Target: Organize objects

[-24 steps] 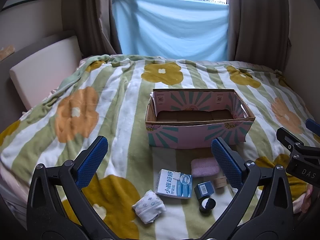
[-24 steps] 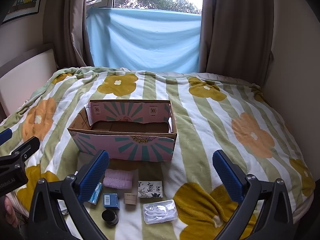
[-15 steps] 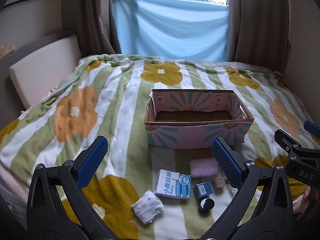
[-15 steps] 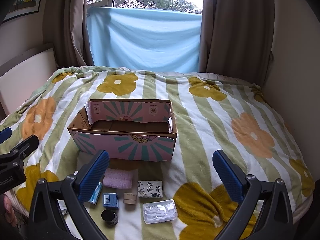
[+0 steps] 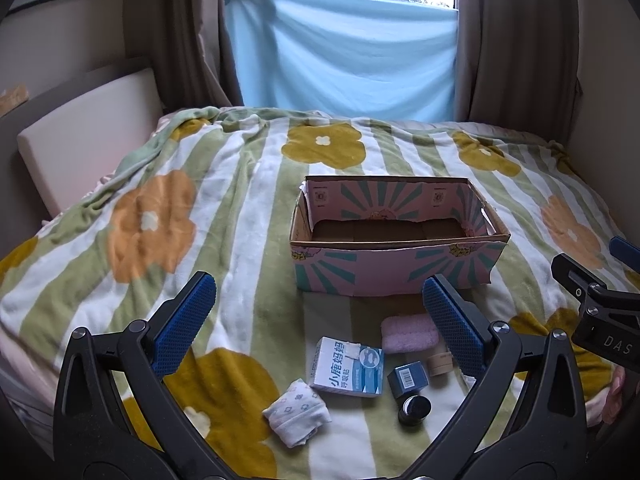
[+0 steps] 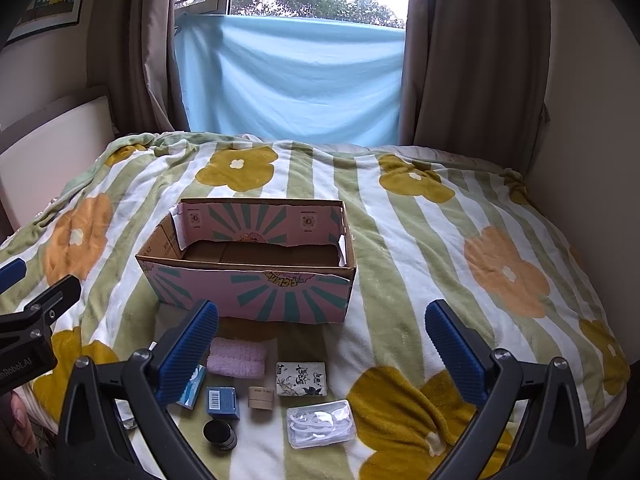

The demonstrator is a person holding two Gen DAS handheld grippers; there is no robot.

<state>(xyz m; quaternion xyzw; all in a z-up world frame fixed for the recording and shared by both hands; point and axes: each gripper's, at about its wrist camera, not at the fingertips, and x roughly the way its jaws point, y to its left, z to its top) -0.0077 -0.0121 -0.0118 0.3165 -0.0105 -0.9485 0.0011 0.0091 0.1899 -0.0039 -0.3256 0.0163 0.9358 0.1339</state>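
Almost nothing has moved since the earlier frames: both views only drift a little, and every object lies where it was. The left gripper [image 5: 320,316] and the right gripper [image 6: 322,344] both stand wide, with nothing between their blue pads, and hover above the bed with the green-striped flower blanket [image 5: 240,208].

The pink cardboard box with teal rays [image 6: 256,276] sits open and looks empty. In front of it lie a pink folded towel [image 6: 238,362], a white and blue carton [image 5: 347,368], a small dark blue box [image 6: 222,400], a black round jar [image 6: 219,434], a beige tape roll [image 6: 260,397], a printed tissue pack [image 6: 302,378], a clear plastic packet [image 6: 322,424] and a folded white patterned cloth [image 5: 297,411].

In my judgement no object is packed yet. These things lie close together on a soft blanket, so a wide gripper can push a neighbour or roll the jar away.
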